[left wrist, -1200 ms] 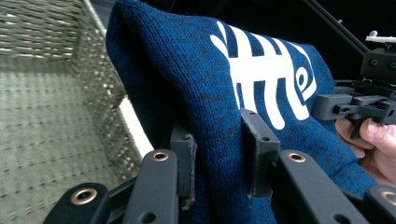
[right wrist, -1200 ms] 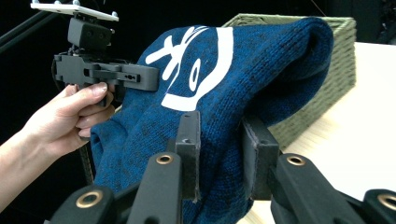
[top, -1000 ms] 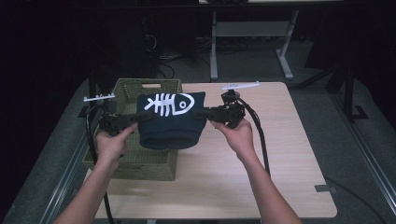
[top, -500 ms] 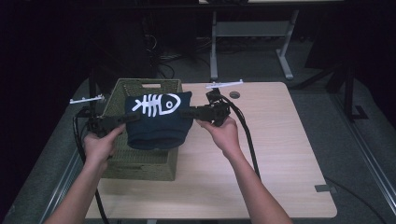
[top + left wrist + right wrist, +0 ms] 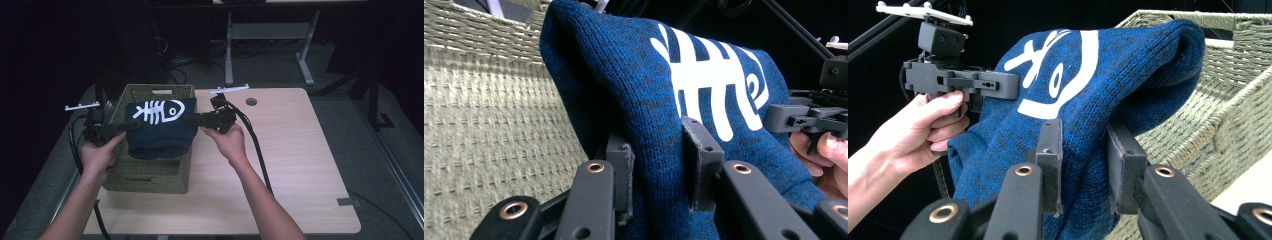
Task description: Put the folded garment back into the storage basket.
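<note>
A folded dark blue knit sweater [image 5: 160, 127] with a white fish-skeleton print hangs over a woven olive basket [image 5: 150, 175] at the table's left. My left gripper [image 5: 131, 126] is shut on the sweater's left edge, and its pads [image 5: 696, 160] pinch the blue knit [image 5: 664, 90]. My right gripper [image 5: 189, 120] is shut on the sweater's right edge, the fabric [image 5: 1108, 75] bunched between its pads [image 5: 1050, 150]. The sweater is stretched between both grippers above the basket's opening. The basket wall [image 5: 484, 125] lies just behind the cloth.
The basket's rim [image 5: 1238, 55] sits right of the sweater in the right gripper view. A light wooden table [image 5: 300, 165] stretches to the right, with a small round hole [image 5: 251, 101] near its far edge. Cables trail from both grippers. Dark floor and desk legs lie beyond.
Both grippers have carried the sweater leftward from the table's middle to above the basket. It hangs lower over the opening now.
</note>
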A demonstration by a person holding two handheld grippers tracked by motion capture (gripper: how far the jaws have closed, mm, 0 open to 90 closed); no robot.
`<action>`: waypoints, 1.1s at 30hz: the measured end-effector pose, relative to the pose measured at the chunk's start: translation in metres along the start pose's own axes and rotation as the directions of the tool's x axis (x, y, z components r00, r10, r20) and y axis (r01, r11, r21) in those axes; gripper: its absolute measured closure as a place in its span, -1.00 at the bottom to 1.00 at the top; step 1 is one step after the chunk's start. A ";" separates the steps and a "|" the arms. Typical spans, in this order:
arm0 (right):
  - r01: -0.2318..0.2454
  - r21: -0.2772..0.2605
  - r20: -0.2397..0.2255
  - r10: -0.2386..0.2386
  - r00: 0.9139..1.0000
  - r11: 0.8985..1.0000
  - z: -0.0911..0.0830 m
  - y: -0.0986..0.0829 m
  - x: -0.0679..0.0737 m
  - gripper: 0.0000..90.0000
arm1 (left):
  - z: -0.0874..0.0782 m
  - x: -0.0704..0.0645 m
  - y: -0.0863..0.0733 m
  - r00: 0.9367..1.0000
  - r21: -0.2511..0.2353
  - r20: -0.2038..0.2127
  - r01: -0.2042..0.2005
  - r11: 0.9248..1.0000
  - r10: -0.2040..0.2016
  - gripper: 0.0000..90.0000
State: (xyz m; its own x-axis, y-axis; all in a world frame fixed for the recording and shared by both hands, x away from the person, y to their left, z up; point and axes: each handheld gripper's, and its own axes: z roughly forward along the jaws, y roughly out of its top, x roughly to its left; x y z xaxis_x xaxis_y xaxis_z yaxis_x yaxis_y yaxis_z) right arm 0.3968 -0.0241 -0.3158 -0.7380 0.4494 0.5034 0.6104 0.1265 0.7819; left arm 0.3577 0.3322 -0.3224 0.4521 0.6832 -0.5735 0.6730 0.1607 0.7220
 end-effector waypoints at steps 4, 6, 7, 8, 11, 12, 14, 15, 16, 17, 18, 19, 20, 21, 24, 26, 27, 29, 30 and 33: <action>-0.002 -0.001 -0.006 0.002 1.000 1.000 0.007 0.001 0.001 0.58 | -0.004 0.005 0.001 1.000 0.001 -0.009 0.002 1.000 -0.002 0.54; -0.004 -0.002 -0.008 0.004 1.000 1.000 0.011 0.001 0.001 0.58 | -0.006 0.007 0.001 1.000 -0.001 -0.016 0.005 1.000 -0.006 0.54; -0.006 0.001 -0.008 0.006 1.000 1.000 0.013 0.001 0.001 0.58 | -0.007 0.008 0.001 1.000 -0.002 -0.020 0.006 1.000 -0.006 0.54; -0.004 0.001 -0.009 0.004 1.000 1.000 0.015 0.001 0.002 0.58 | -0.008 0.009 0.001 1.000 -0.004 -0.022 0.009 1.000 -0.009 0.54; -0.006 0.004 -0.011 0.006 1.000 1.000 0.021 0.001 0.002 0.58 | -0.012 0.013 0.002 0.999 -0.005 -0.028 0.016 1.000 -0.017 0.54; -0.006 0.004 -0.009 0.006 1.000 1.000 0.023 0.002 0.003 0.58 | -0.013 0.014 0.002 0.999 -0.007 -0.031 0.017 1.000 -0.017 0.54; -0.008 0.005 -0.012 0.008 1.000 1.000 0.028 0.002 0.003 0.58 | -0.015 0.017 0.002 0.999 -0.010 -0.039 0.017 1.000 -0.017 0.53; -0.006 0.007 -0.010 0.006 1.000 1.000 0.030 0.002 0.004 0.58 | -0.017 0.019 0.002 0.999 -0.011 -0.043 0.019 1.000 -0.020 0.53; -0.004 0.008 -0.009 0.004 1.000 1.000 0.033 0.002 0.004 0.58 | -0.018 0.021 0.002 0.999 -0.010 -0.046 0.021 1.000 -0.021 0.53; -0.010 0.010 -0.012 0.010 1.000 1.000 0.036 0.002 0.005 0.58 | -0.019 0.022 0.002 0.998 -0.010 -0.052 0.025 1.000 -0.025 0.52; -0.007 0.014 -0.013 0.007 1.000 1.000 0.038 0.003 0.005 0.58 | -0.020 0.023 0.002 0.998 -0.012 -0.054 0.026 1.000 -0.026 0.52; -0.008 0.017 -0.015 0.009 1.000 1.000 0.040 0.003 0.006 0.58 | -0.021 0.025 0.002 0.998 -0.011 -0.057 0.027 1.000 -0.028 0.52; -0.008 0.015 -0.018 0.008 1.000 1.000 0.042 0.003 0.006 0.58 | -0.023 0.026 0.002 0.998 -0.013 -0.059 0.027 1.000 -0.028 0.52; -0.008 0.016 -0.019 0.008 1.000 1.000 0.044 0.003 0.006 0.58 | -0.024 0.028 0.003 0.998 -0.013 -0.062 0.025 1.000 -0.026 0.52; -0.006 0.021 -0.025 0.006 1.000 1.000 0.049 0.004 0.009 0.58 | -0.026 0.031 0.003 0.997 -0.012 -0.069 0.030 0.999 -0.031 0.52; -0.002 0.021 -0.025 0.002 1.000 1.000 0.052 0.004 0.010 0.58 | -0.028 0.033 0.004 0.997 -0.009 -0.074 0.024 1.000 -0.025 0.52; -0.004 0.021 -0.028 0.004 1.000 1.000 0.054 0.004 0.010 0.58 | -0.028 0.034 0.004 0.997 -0.008 -0.075 0.022 1.000 -0.023 0.51; -0.004 0.027 -0.027 0.005 1.000 1.000 0.056 0.004 0.010 0.58 | -0.029 0.037 0.004 0.997 -0.008 -0.075 0.033 0.999 -0.033 0.51; -0.001 0.027 -0.027 0.002 1.000 1.000 0.058 0.004 0.010 0.58 | -0.029 0.038 0.004 0.997 -0.008 -0.074 0.037 0.999 -0.037 0.50; 0.000 0.030 -0.022 0.001 1.000 1.000 0.061 0.004 0.010 0.58 | -0.027 0.041 0.002 0.996 0.002 -0.079 0.037 0.999 -0.037 0.48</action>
State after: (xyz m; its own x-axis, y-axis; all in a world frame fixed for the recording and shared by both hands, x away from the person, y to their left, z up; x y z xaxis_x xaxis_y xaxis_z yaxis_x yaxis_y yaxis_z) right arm 0.4093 0.0348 -0.3306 -0.7436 0.4296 0.5123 0.6190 0.1528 0.7704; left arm 0.3621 0.3803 -0.3338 0.3794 0.7311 -0.5670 0.6904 0.1843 0.6996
